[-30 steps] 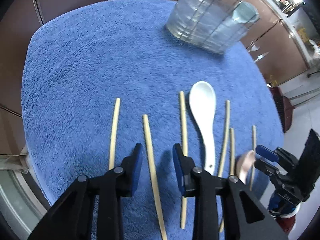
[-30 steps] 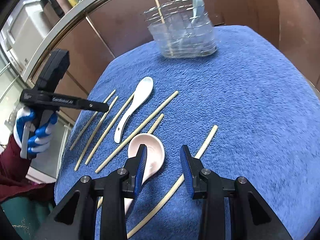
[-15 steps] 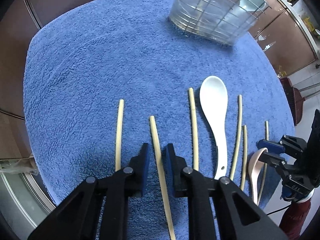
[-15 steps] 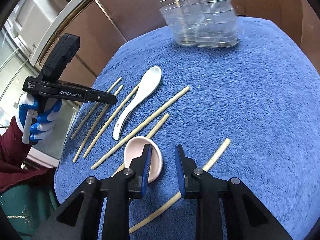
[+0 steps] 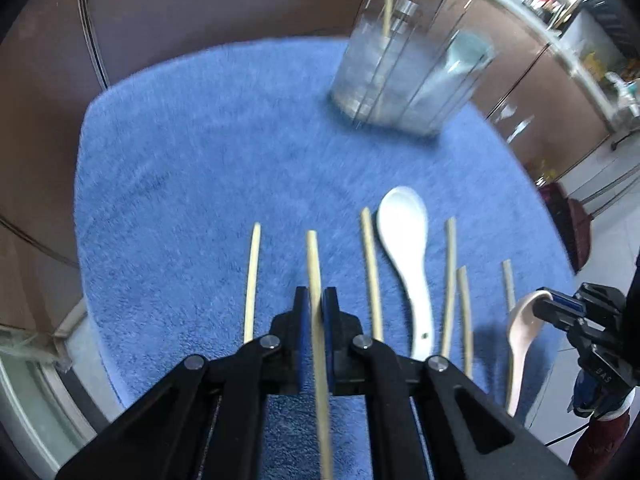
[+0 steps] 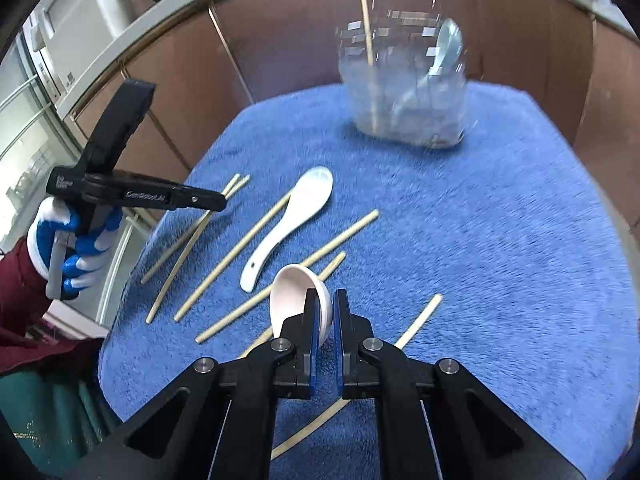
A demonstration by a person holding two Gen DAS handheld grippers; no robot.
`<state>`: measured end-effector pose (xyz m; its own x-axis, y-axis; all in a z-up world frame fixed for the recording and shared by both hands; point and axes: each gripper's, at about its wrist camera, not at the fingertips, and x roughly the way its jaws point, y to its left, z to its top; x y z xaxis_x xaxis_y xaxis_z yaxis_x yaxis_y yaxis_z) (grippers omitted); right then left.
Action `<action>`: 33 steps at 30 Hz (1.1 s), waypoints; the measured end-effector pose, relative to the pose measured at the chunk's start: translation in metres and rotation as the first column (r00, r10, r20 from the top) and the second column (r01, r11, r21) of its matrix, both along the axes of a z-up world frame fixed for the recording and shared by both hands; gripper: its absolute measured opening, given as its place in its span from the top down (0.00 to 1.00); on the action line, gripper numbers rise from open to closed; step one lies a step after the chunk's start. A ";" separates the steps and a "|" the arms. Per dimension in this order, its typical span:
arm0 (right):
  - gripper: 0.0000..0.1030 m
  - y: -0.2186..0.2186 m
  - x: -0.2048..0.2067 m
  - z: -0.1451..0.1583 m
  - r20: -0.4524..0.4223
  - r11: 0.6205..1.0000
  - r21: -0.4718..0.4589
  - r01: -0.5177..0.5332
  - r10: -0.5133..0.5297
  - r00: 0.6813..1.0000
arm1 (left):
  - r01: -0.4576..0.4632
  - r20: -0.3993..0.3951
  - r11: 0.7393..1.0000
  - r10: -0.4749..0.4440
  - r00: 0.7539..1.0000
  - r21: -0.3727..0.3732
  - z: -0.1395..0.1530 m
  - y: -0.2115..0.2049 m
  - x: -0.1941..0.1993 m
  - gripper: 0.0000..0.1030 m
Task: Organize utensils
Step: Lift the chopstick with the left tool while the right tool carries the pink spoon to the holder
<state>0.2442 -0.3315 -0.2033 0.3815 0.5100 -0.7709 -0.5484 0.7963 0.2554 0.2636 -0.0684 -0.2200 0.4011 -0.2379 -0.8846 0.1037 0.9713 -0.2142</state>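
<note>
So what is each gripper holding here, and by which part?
The left gripper is shut on a pale wooden chopstick, partway along its shaft. The right gripper is shut on a pinkish ceramic soup spoon, at the rim of its bowl.

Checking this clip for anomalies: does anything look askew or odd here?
Nothing damaged or spilled. The only oddity: the pink spoon hangs tilted, pinched by its bowl rim in the right gripper.

Brown cabinet panels [image 6: 304, 40] with thin metal trim line the far side, from 9 to 3 o'clock. A pale countertop edge [image 6: 132, 36] runs above them at 11 o'clock. Light tiled floor [image 5: 612, 216] lies at 3 o'clock.
</note>
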 end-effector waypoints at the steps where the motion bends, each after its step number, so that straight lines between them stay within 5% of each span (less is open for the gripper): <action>1: 0.94 -0.001 -0.004 0.005 0.016 1.000 0.001 0.014 -0.014 1.000 | 0.001 0.025 1.000 -0.001 1.000 0.003 0.007 0.000 -0.003 0.95; 8: 0.94 0.001 -0.013 0.051 0.156 0.992 0.012 0.123 -0.124 0.980 | 0.021 0.253 1.000 -0.022 0.967 0.009 0.067 -0.003 -0.017 0.95; 13: 0.94 0.004 0.001 0.096 0.289 0.977 0.049 0.207 -0.212 0.934 | 0.022 0.450 0.999 -0.008 0.893 -0.026 0.125 -0.012 -0.006 0.95; 15: 0.94 0.007 0.014 0.117 0.355 0.963 0.083 0.258 -0.270 0.895 | 0.010 0.532 0.998 0.027 0.846 -0.068 0.153 -0.014 0.007 0.95; 19: 0.94 0.010 0.044 0.154 0.482 0.925 0.134 0.355 -0.374 0.793 | -0.024 0.688 0.982 0.149 0.711 -0.189 0.202 -0.017 0.041 0.95; 22: 0.94 0.015 0.076 0.170 0.555 0.890 0.188 0.415 -0.445 0.703 | -0.055 0.743 0.962 0.241 0.624 -0.267 0.218 -0.021 0.068 0.95; 26: 0.94 0.024 0.116 0.170 0.631 0.856 0.198 0.477 -0.484 0.606 | -0.099 0.788 0.952 0.297 0.540 -0.290 0.216 -0.028 0.104 0.95; 28: 0.94 0.029 0.138 0.160 0.651 0.846 0.192 0.498 -0.489 0.580 | -0.114 0.788 0.950 0.306 0.533 -0.292 0.206 -0.032 0.122 0.95; 33: 0.94 0.039 0.165 0.132 0.687 0.826 0.155 0.543 -0.485 0.541 | -0.137 0.761 0.945 0.322 0.563 -0.298 0.169 -0.038 0.157 0.95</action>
<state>0.4095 -0.2929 -0.0715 0.9785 0.0133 -0.2056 -0.0287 0.9970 -0.0722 0.4207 -0.1067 -0.0514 0.9794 -0.1520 -0.1328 0.1002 0.9372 -0.3342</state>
